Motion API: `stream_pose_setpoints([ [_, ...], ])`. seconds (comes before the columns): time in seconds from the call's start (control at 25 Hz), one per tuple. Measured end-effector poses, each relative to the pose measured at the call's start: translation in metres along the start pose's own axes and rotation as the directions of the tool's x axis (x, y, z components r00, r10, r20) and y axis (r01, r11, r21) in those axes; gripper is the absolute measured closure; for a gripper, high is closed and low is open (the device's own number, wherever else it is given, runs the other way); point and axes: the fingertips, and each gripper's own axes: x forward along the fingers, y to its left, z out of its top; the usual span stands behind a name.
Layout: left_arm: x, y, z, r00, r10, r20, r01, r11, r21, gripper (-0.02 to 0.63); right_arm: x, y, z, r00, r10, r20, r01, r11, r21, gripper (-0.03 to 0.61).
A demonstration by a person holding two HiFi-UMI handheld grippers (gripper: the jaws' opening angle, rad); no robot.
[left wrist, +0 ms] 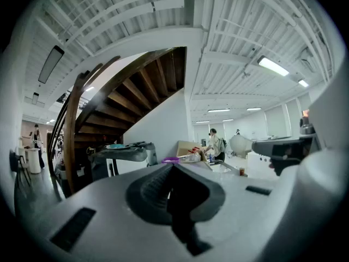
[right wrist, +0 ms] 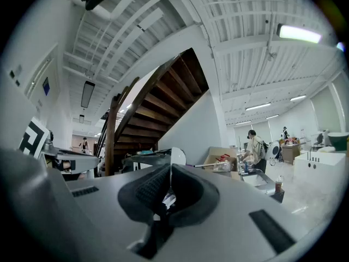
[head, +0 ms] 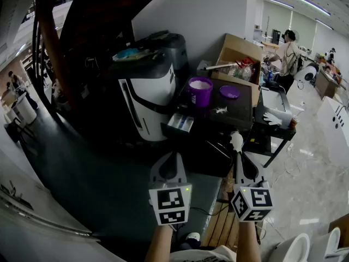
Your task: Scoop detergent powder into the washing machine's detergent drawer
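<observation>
The detergent powder sits in an open purple tub on the dark tabletop just right of the washing machine, and I can see the pale powder reaching close to its rim. The tub's purple lid lies flat to its right, near it but apart. The machine's detergent drawer stands pulled out at the washer's near right corner, in front of the tub from where I look, with its pale compartments showing. The white scoop is in my right gripper. Its fingers are clamped on the thin handle and the bowl sticks out past the fingertips, held in the air to the right of the drawer and short of the tub. I can't tell whether the bowl carries any powder. My left gripper hangs beside the right one, fingers pressed fully together with nothing between them, its tips near the drawer's front but clear of it. A small white object lies on the tabletop between the tub and the scoop. Behind the lid stands an open cardboard box, a white glove lies further right, and a person stands well back beyond it.
</observation>
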Motion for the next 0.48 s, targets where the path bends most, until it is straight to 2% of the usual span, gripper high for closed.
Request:
stream_pose_setpoints([
  [0.48,0.0042,-0.0037,-0.0002,1.000,-0.006,0.002,0.006,1.000,-0.006,0.612,0.0012,-0.0049,-0.0005,1.000,-0.002,-0.008,0.002,1.000,-0.013,0.558],
])
